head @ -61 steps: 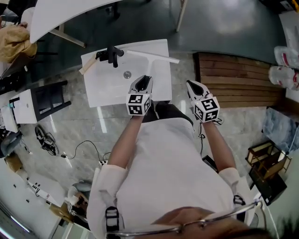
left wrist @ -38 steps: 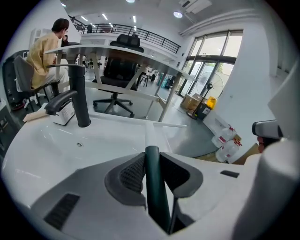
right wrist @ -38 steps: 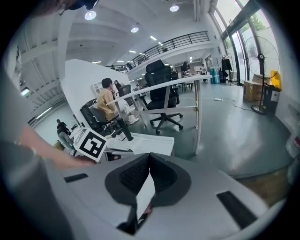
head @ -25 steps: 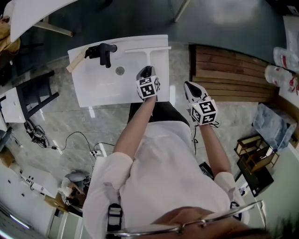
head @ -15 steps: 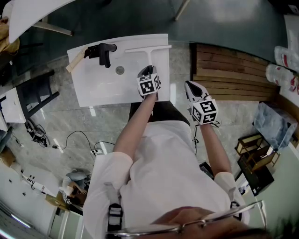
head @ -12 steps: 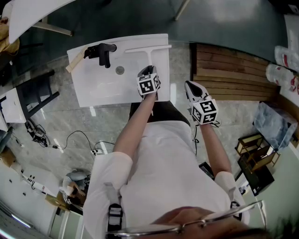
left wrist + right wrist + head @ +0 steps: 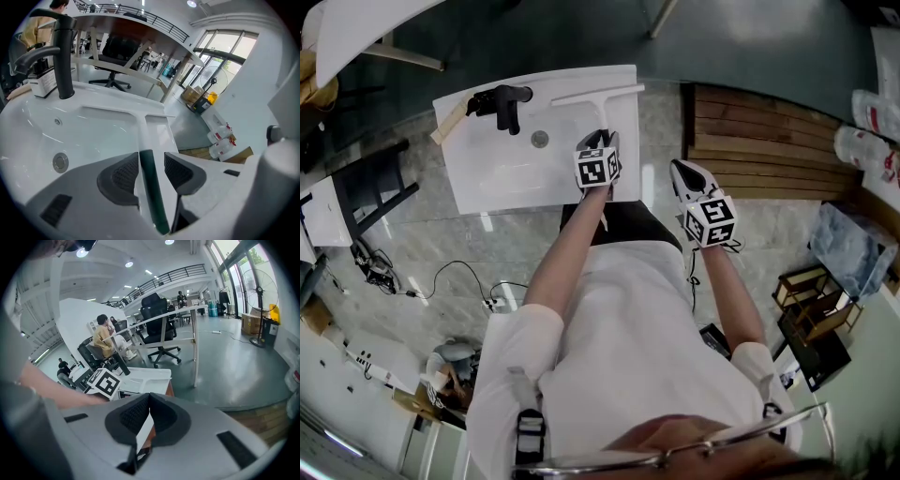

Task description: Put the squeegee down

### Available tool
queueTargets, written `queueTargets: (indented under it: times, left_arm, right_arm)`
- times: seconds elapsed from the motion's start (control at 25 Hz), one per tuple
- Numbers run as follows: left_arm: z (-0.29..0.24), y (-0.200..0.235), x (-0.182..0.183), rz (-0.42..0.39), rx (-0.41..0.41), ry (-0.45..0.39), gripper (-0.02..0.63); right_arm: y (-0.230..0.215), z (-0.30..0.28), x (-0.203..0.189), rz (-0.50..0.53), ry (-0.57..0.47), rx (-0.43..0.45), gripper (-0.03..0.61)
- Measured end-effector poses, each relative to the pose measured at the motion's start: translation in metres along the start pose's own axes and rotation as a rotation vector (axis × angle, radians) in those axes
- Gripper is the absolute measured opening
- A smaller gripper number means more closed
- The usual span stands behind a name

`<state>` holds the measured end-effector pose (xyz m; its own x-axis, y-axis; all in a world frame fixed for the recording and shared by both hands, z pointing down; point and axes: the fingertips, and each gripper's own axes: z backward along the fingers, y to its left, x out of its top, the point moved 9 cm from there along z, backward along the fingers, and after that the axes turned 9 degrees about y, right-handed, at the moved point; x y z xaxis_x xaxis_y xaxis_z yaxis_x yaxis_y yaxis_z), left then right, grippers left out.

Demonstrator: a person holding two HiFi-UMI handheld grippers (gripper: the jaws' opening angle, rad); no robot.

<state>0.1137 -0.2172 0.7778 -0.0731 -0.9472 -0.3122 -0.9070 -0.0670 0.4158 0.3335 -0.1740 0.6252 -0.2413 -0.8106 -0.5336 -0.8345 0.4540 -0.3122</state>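
The squeegee point(image 7: 596, 95) is a white T with a dark green handle point(image 7: 153, 187), and it lies on the right ledge of the white sink point(image 7: 487, 178). Its blade runs along the sink's far edge. My left gripper point(image 7: 602, 141) sits over the handle's near end. Its jaws are opening: in the left gripper view the handle runs between the pads point(image 7: 123, 174) with a gap on each side. My right gripper point(image 7: 680, 170) hangs to the right of the sink, off its edge. Its pads point(image 7: 136, 416) meet with nothing between them.
A black faucet point(image 7: 506, 101) stands at the sink's far left, with a drain point(image 7: 539, 139) in the basin. A slatted wooden bench point(image 7: 769, 141) lies right of the sink. Cables point(image 7: 441, 281) trail on the marble floor to the left.
My left gripper's jaws have spread apart from the squeegee handle. The blade's right end has tipped slightly farther away. The right gripper has stayed where it was.
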Motion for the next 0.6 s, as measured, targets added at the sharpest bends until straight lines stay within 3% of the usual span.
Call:
queueTargets:
  times: [0.6]
  left_arm:
    - [0.015, 0.0, -0.002, -0.048, 0.014, -0.033, 0.161]
  right_arm:
    - [0.007, 0.009, 0.0, 0.038, -0.022, 0.002, 0.006]
